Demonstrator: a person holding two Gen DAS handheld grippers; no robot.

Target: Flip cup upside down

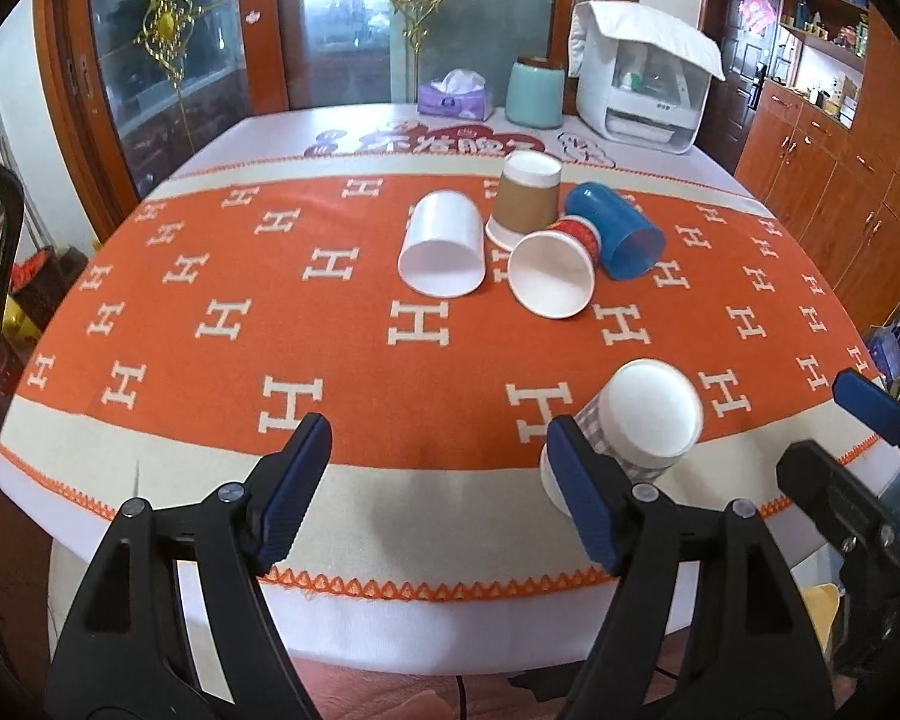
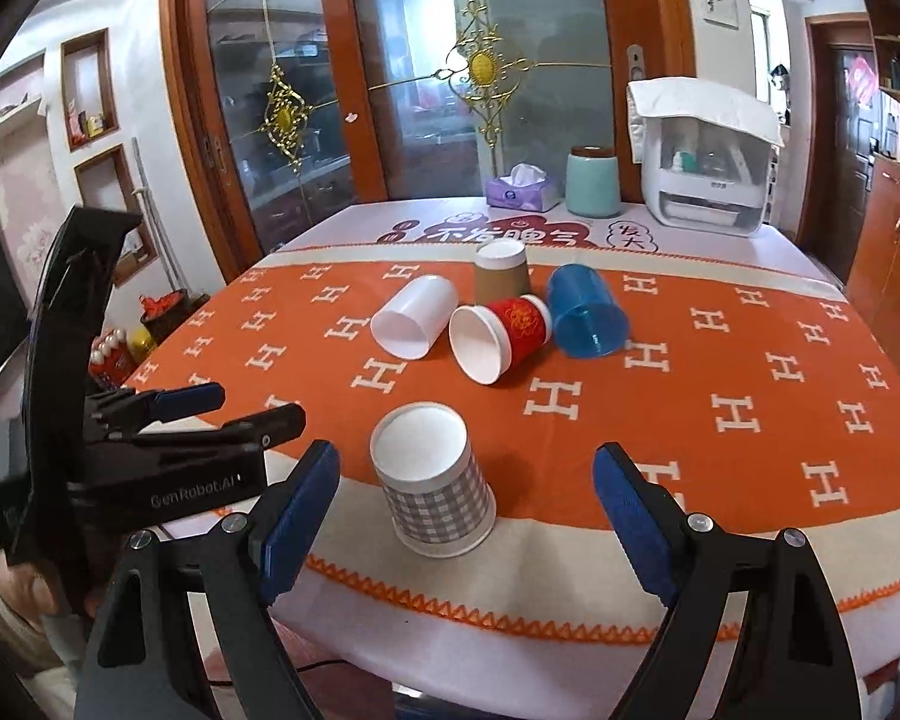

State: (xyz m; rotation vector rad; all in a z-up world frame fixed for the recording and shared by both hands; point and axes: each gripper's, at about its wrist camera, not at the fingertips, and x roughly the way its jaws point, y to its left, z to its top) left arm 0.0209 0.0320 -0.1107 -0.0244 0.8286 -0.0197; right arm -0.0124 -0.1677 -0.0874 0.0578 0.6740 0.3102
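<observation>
A grey-checked paper cup (image 2: pixel 435 483) stands upside down near the table's front edge; it also shows in the left wrist view (image 1: pixel 636 426), just right of my left gripper. My right gripper (image 2: pixel 465 507) is open, its fingers on either side of this cup without touching it. My left gripper (image 1: pixel 441 483) is open and empty over the front edge. Farther back, a white cup (image 2: pixel 414 324), a red cup (image 2: pixel 501 342) and a blue cup (image 2: pixel 588 318) lie on their sides. A brown cup (image 2: pixel 501 279) stands upside down behind them.
The table has an orange cloth with white H marks (image 2: pixel 720 396). At the back stand a tissue box (image 2: pixel 522 189), a teal canister (image 2: pixel 593 183) and a white appliance (image 2: pixel 705 171). Wooden cabinets (image 1: pixel 822 180) are on the right. Glass doors are behind.
</observation>
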